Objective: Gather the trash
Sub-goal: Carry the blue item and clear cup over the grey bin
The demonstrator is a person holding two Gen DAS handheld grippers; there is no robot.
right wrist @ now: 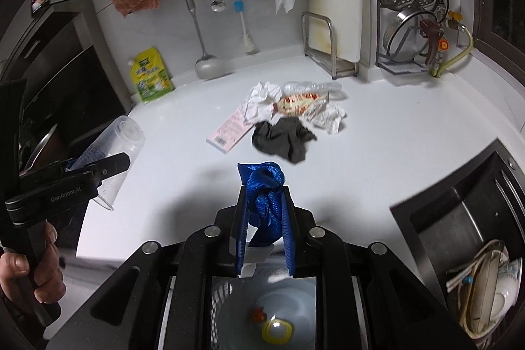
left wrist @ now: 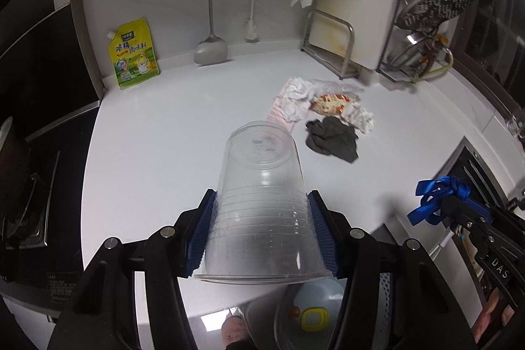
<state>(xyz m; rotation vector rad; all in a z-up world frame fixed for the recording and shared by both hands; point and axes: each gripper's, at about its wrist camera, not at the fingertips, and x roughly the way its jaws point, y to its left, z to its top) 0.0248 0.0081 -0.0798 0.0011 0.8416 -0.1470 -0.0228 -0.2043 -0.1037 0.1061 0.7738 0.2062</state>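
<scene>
Trash is what we are after, and from the left wrist view we already carry a piece of it: a clear, ribbed plastic cup (left wrist: 262,212), held upside down with its base pointing away from us. Our left claw (left wrist: 262,232) pinches it across the wide end, one blue pad on each side wall. Beyond the cup's base, a little to the right on the white countertop (left wrist: 157,133), lies the remaining heap: crumpled white paper (left wrist: 297,102), a red-and-yellow snack wrapper (left wrist: 331,103), a crushed clear plastic bottle (left wrist: 338,86), a dark grey rag (left wrist: 333,138) and a pink printed slip (left wrist: 279,107). Below the claw we glimpse a grey bin (left wrist: 315,300) with a yellow ring in it.

From the right wrist view, our right claw (right wrist: 264,218) is pressed together on a knotted blue woven ribbon (right wrist: 265,195), which bulges out above the fingertips. The heap sits ahead of this claw and well apart from it, the rag nearest. The same bin shows directly under the claw.

We judge the step in hand to be carrying both loads to the bin. The next move calls for bringing each claw over the bin's mouth, then spreading the jaws so the cup and ribbon fall inside, before going for the heap.
</scene>
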